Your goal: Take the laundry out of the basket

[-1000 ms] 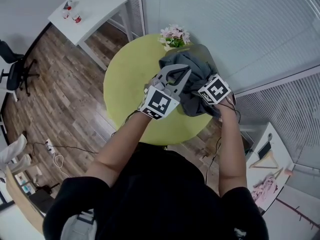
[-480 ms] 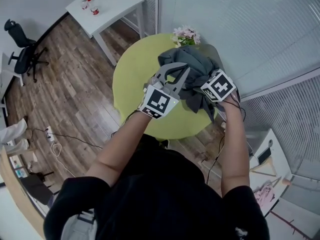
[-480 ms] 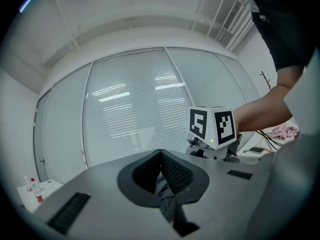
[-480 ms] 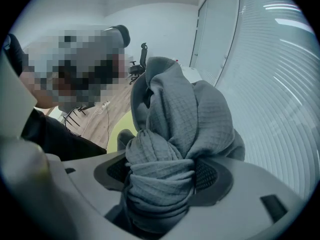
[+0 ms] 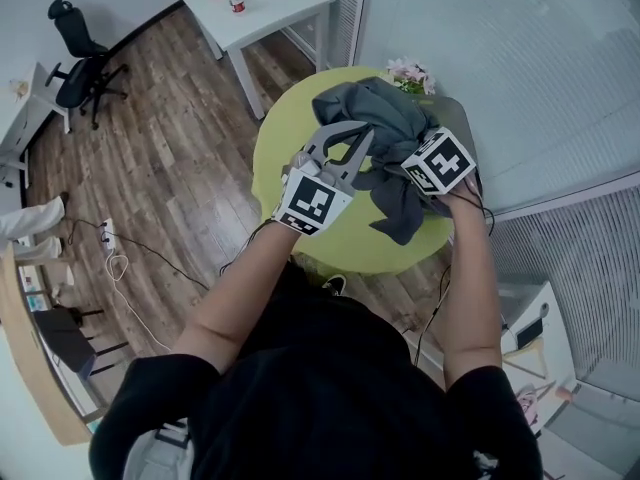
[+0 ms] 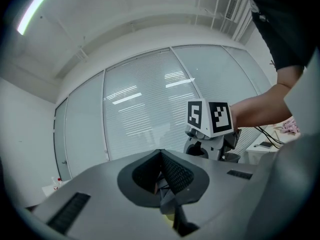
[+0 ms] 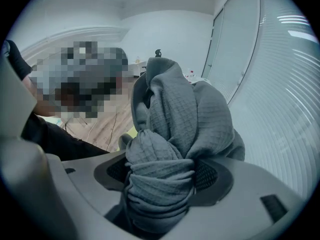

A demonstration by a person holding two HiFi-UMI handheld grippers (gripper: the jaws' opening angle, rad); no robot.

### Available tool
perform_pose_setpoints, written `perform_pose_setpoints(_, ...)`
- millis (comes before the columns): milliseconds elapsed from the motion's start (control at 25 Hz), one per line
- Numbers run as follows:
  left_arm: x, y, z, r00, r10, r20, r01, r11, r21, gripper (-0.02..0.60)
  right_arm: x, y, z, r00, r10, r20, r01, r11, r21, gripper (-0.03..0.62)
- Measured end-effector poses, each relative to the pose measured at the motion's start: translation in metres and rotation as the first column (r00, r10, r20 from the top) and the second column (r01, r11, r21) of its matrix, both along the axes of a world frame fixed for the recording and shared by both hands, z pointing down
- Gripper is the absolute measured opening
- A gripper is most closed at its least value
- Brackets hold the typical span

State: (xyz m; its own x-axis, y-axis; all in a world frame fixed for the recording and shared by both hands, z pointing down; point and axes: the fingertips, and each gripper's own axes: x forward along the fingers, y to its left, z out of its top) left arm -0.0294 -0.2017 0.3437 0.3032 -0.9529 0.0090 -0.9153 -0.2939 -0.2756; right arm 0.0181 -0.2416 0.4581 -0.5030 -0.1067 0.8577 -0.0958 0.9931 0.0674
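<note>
R gripper (image 7: pixel 161 178) clamps grey garment (image 5: pixel 385 128), tail now hangs lower vs before; L gripper (image 6: pixel 163 173) closed, empty.

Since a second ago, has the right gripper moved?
Yes. The right gripper, shut on the gray cloth, now sits nearer the flowers at the far edge of the table.

Round green table (image 5: pixel 355 245), pink flowers (image 5: pixel 408 73) at edge; white desk (image 5: pixel 280 8) (cups (image 5: pixel 237 4) on top); office chair (image 5: pixel 75 68).

Garment (image 5: pixel 385 128) above round table (image 5: pixel 283 153); flowers (image 5: pixel 409 73) on its far edge; desk (image 5: pixel 270 8) beyond, left.
</note>
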Motion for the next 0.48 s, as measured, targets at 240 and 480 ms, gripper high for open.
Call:
perform_pose_setpoints(240, -0.04, 0.019, 0.003, 0.998, -0.067, 0.0, 0.067, 0.998, -0.012, 0.006, -0.048, 0.02, 0.001, 0.998, -0.046, 0.032, 0.047, 0.998, -0.038, 0.344)
perform_pose_setpoints(480, -0.085, 0.04, 0.018, 0.995, -0.098, -0.017, 0.097, 0.994, -0.043, 0.006, -0.098, 0.046, 0.017, 0.997, -0.065, 0.044, 0.069, 0.993, -0.095, 0.344)
